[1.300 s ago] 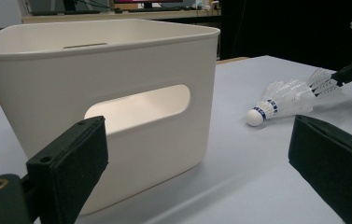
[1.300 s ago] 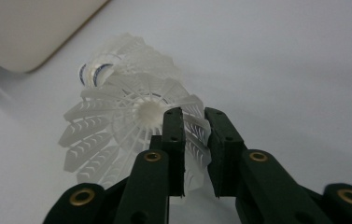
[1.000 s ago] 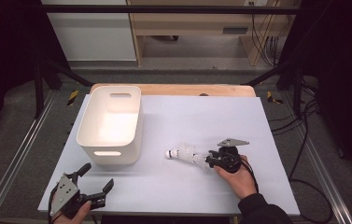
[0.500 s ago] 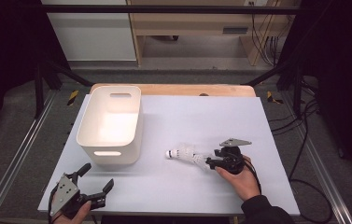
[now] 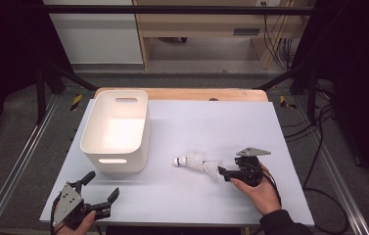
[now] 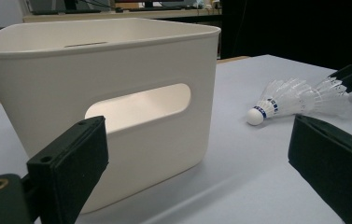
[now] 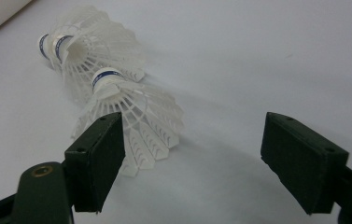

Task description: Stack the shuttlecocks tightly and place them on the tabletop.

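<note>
- Shuttlecocks [image 5: 197,162], nested together, lie on my white table [image 5: 211,122] in the high view, between the white bin [image 5: 116,132] and my right gripper [image 5: 222,172]; my left gripper [image 5: 101,193] rests at the near edge, jaws spread.
- Left gripper view: jaws wide apart with nothing between, bin close ahead, shuttlecocks [image 6: 295,99] beyond to its right.
- Right gripper view: jaws have just been opening; the nearest shuttlecock's skirt [image 7: 141,121] sits by one pad, unclamped.

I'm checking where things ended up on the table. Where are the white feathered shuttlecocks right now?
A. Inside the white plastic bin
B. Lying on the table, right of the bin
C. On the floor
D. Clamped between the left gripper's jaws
B: the white feathered shuttlecocks lie on the table beside the white plastic bin, in front of the right gripper, whose jaws stand open.
</note>
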`<state>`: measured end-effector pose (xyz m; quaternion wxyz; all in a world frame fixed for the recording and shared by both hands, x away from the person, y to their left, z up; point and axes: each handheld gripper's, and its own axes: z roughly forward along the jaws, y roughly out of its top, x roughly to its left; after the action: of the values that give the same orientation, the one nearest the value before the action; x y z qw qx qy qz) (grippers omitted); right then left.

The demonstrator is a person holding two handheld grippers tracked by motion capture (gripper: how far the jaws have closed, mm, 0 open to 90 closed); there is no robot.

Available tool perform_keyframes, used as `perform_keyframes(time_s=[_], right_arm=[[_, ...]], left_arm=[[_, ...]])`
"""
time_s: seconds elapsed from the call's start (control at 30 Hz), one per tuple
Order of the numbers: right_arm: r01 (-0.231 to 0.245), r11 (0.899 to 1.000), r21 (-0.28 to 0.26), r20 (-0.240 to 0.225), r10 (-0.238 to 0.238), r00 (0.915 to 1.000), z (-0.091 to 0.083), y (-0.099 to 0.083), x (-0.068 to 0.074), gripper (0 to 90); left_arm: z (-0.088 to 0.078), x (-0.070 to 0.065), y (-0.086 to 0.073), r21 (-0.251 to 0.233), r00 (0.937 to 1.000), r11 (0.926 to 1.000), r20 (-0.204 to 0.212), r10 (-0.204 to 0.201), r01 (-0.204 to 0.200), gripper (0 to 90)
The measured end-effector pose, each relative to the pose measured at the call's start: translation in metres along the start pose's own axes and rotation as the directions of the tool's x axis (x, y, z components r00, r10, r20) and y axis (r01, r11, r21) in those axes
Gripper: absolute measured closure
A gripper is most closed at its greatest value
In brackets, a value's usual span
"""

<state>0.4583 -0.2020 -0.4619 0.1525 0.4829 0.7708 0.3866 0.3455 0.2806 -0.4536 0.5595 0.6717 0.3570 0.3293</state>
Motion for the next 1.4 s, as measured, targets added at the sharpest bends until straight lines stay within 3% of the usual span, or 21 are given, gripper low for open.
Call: perform_keyframes(time_s=[0.27,0.57,0.67,0.97,1.4], right_arm=[[-0.016,1.0,-0.019,-0.005,0.016,0.9999,-0.019,-0.01,0.001,16.0],[0.0,0.999,-0.036,-0.07,-0.003,0.9975,-0.025,-0.017,0.017,8.2],[0.002,0.999,-0.039,-0.086,-0.006,0.9963,-0.023,-0.018,0.023,13.0],[0.007,0.999,-0.051,-0.13,-0.014,0.9914,-0.013,-0.014,0.035,41.8],[-0.039,0.998,-0.055,-0.187,0.028,0.982,0.004,-0.01,0.033,71.1]], left_arm=[[0.0,0.0,0.0,0.006,1.0,1.0,-0.003,0.002,-0.002,5.0],[0.0,-0.001,0.0,0.007,1.0,1.0,-0.002,0.003,-0.003,5.1],[0.0,0.0,0.0,0.006,1.0,1.0,-0.003,0.002,-0.002,5.1],[0.0,0.0,0.0,0.005,1.0,1.0,-0.002,0.001,-0.001,5.1],[0.0,0.0,0.0,0.004,1.0,1.0,-0.001,0.0,0.0,5.1]])
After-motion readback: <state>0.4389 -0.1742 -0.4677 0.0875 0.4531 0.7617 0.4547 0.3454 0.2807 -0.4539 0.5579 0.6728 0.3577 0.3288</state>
